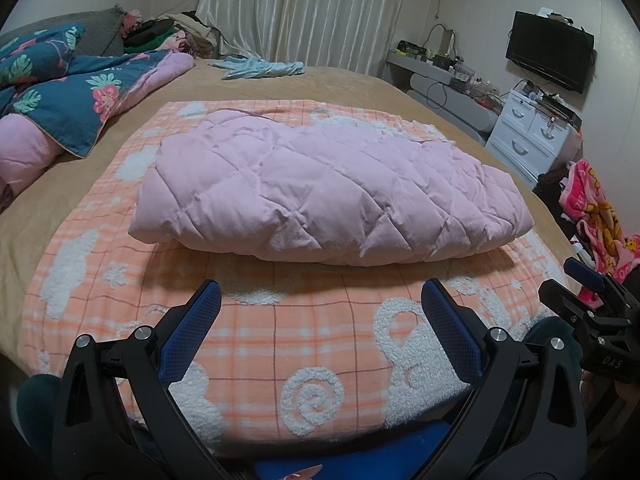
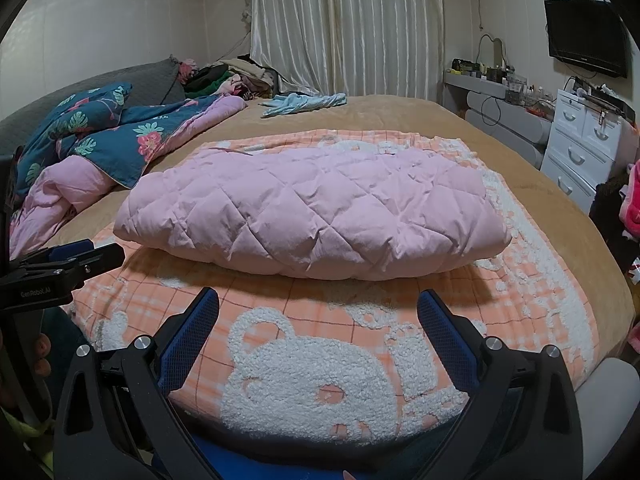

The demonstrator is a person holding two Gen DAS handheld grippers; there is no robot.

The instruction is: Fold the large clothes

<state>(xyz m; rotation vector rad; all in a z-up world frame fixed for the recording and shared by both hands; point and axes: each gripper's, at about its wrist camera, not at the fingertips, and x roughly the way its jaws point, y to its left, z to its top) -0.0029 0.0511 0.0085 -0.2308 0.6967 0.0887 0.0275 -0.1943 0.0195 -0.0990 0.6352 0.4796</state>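
A pink quilted garment (image 1: pixel 320 184) (image 2: pixel 312 216) lies folded into a thick rectangle on an orange checked blanket (image 1: pixel 280 344) (image 2: pixel 540 280) with white fluffy figures, spread over the bed. My left gripper (image 1: pixel 320 300) hovers open over the blanket's near edge, short of the garment, with nothing between its blue pads (image 1: pixel 192 332). My right gripper (image 2: pixel 318 304) is likewise open and empty, just in front of the garment. Each gripper shows at the edge of the other's view: the right gripper (image 1: pixel 592 292) at the right, the left gripper (image 2: pixel 80 256) at the left.
A blue floral quilt with pink lining (image 1: pixel 60 92) (image 2: pixel 100 136) is heaped at the left of the tan bed (image 1: pixel 360 88). A light blue cloth (image 1: pixel 260 68) lies at the far side. White drawers (image 1: pixel 532 132) (image 2: pixel 580 148), a television (image 1: pixel 550 50) and pink fabric (image 1: pixel 596 216) stand right.
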